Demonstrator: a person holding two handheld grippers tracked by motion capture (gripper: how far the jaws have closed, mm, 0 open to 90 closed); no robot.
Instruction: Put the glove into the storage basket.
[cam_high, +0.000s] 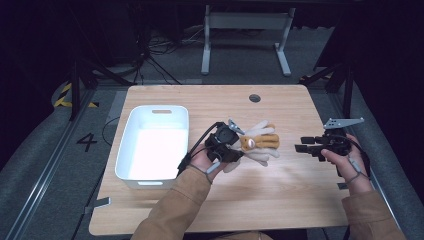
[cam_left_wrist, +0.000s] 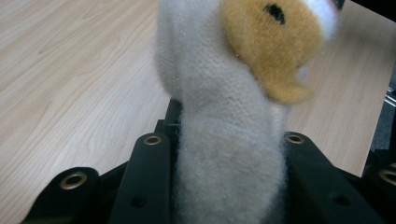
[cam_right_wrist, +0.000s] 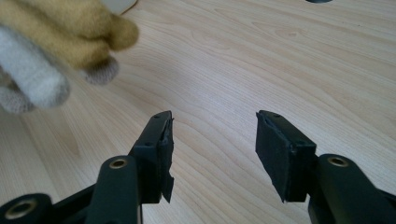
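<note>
A plush toy (cam_high: 260, 141) with white limbs and a tan head hangs just above the middle of the wooden table (cam_high: 280, 200). My left gripper (cam_high: 239, 150) is shut on it. In the left gripper view the white body of the plush (cam_left_wrist: 229, 93) fills the gap between the two black fingers (cam_left_wrist: 149, 158), with the tan head above. My right gripper (cam_high: 300, 145) is to the right of the toy and points toward it, apart from it. In the right gripper view its jaws (cam_right_wrist: 212, 140) stand open with nothing between them, and the toy's limbs (cam_right_wrist: 60, 42) show at the upper left.
A white plastic bin (cam_high: 161, 108) stands on the left part of the table, close beside my left hand. A round cable hole (cam_high: 254, 98) sits near the table's far edge. Table legs and cables lie on the floor behind.
</note>
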